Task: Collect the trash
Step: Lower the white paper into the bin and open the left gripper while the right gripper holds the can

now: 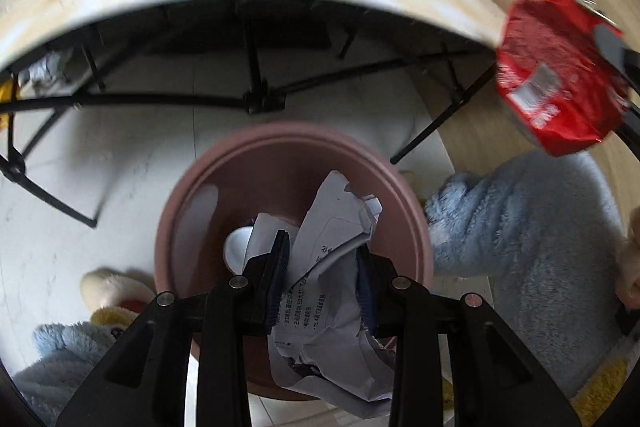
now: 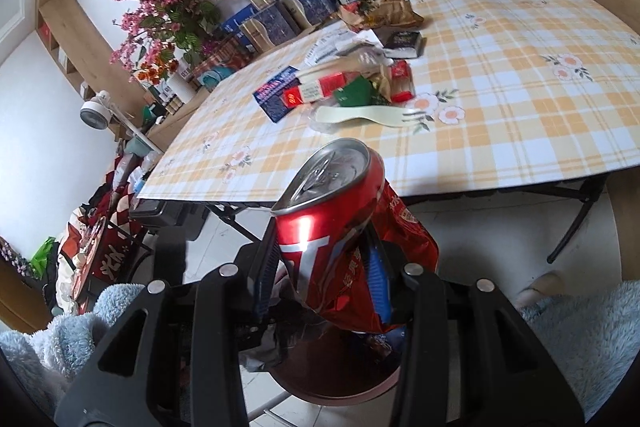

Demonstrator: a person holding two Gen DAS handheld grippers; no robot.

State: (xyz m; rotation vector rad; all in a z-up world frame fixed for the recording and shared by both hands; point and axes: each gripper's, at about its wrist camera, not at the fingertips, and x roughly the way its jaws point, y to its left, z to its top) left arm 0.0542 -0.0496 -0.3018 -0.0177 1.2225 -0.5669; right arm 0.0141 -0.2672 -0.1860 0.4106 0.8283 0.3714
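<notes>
Left tongs (image 1: 322, 275), clamped on crumpled paper (image 1: 332, 291), should release squarely over the bin (image 1: 188, 195); right tongs (image 2: 324, 279), clamped on a can (image 2: 324, 203) and wrapper (image 2: 404, 239), follow.

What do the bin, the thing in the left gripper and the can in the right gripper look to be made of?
Bin: probably plastic, dull pink-brown, with a smooth moulded rim and soft sheen inside.
Crumpled sheet in the left gripper: printed white paper, sharply creased and matte.
Can in the right gripper: thin metal, likely aluminium, glossy red, bare silver pull-tab lid, dented side.
</notes>
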